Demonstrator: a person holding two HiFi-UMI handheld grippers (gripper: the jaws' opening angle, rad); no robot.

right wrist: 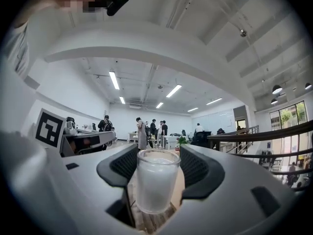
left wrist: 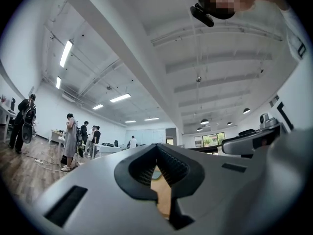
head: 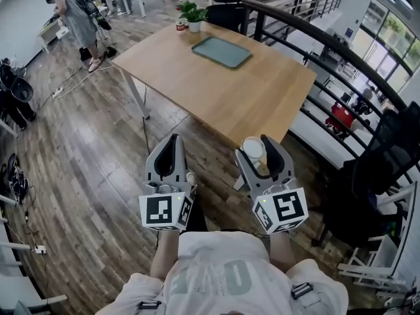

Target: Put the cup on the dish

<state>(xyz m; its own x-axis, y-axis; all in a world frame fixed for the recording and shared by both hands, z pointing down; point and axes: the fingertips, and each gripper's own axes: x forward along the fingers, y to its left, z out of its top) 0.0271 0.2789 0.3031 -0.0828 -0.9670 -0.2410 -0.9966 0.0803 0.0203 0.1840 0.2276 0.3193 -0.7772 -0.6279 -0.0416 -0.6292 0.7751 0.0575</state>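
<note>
The right gripper (head: 257, 151) is clamping the cup (head: 253, 148) between its 2 jaws, the cup standing upright, mouth up. The head view is showing only its rim; the right gripper view is showing its frosted wall. The dish (head: 221, 51) is lying on the table (head: 262, 104), well apart at 12 o'clock. The left gripper (head: 169, 151) is gripping nothing, its jaws together.
</note>
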